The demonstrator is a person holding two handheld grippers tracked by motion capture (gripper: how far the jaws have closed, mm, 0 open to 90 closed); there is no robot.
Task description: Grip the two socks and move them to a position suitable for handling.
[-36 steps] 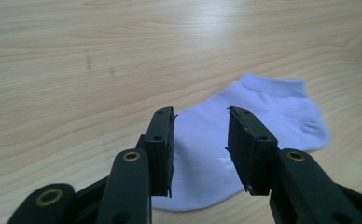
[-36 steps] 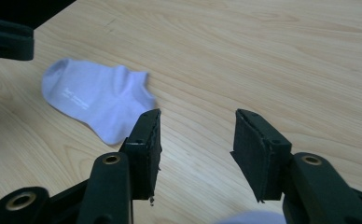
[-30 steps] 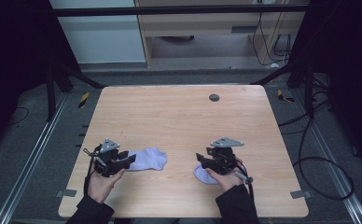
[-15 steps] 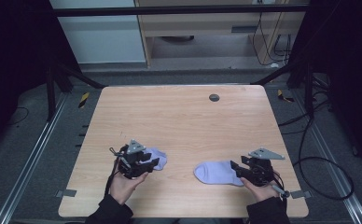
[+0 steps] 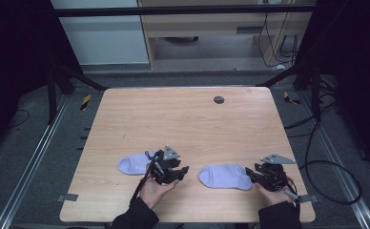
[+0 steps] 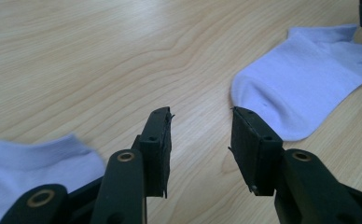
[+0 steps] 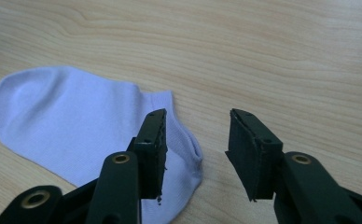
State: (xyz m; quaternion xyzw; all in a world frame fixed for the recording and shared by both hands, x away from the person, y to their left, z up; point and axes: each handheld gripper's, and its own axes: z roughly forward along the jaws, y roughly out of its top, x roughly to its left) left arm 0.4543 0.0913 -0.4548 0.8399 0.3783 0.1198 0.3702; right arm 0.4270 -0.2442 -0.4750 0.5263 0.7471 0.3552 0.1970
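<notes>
I read my right gripper point(image 5: 253, 172) as open, its jaws just drawn narrower with only bare table between them; it sits at the cuff end of the right sock point(image 5: 224, 176). My left gripper point(image 5: 177, 171) is open and empty, between the two socks. The left sock point(image 5: 134, 164) lies flat just behind it. Both socks rest near the table's point(image 5: 197, 124) front edge.

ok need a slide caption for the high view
Two pale socks lie apart on a wooden table, an open gripper beside each.
</notes>
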